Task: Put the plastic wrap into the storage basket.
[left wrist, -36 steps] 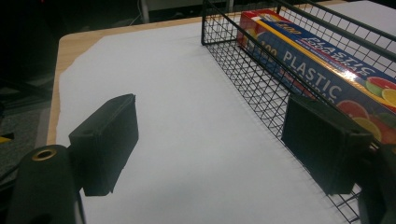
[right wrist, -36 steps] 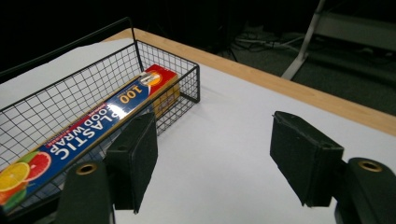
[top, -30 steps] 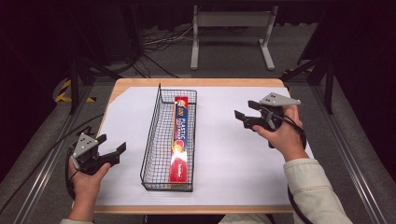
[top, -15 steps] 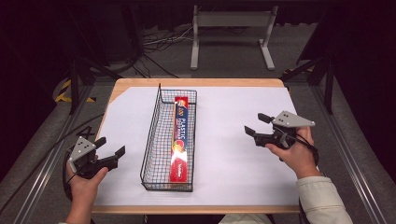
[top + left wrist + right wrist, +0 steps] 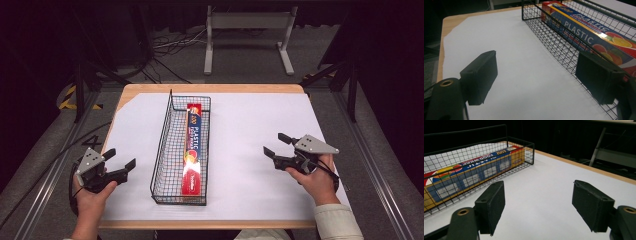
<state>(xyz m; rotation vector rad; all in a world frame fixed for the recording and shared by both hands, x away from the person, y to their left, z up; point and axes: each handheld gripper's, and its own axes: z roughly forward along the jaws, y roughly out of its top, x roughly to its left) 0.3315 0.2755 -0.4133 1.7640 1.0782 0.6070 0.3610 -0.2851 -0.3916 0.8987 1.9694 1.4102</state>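
black wire basket [image 5: 170, 150], red-blue fruit-printed plastic wrap box [image 5: 193, 147], white table sheet [image 5: 250, 125].

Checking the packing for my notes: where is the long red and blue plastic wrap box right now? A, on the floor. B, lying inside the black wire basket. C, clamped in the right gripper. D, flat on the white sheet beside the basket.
B: the long red and blue plastic wrap box lies lengthwise inside the black wire basket.

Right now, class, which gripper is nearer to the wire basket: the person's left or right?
Left. The left gripper sits close beside the basket on its left, jaws open toward it. The right gripper is farther off across the white sheet on the basket's other side, also open.
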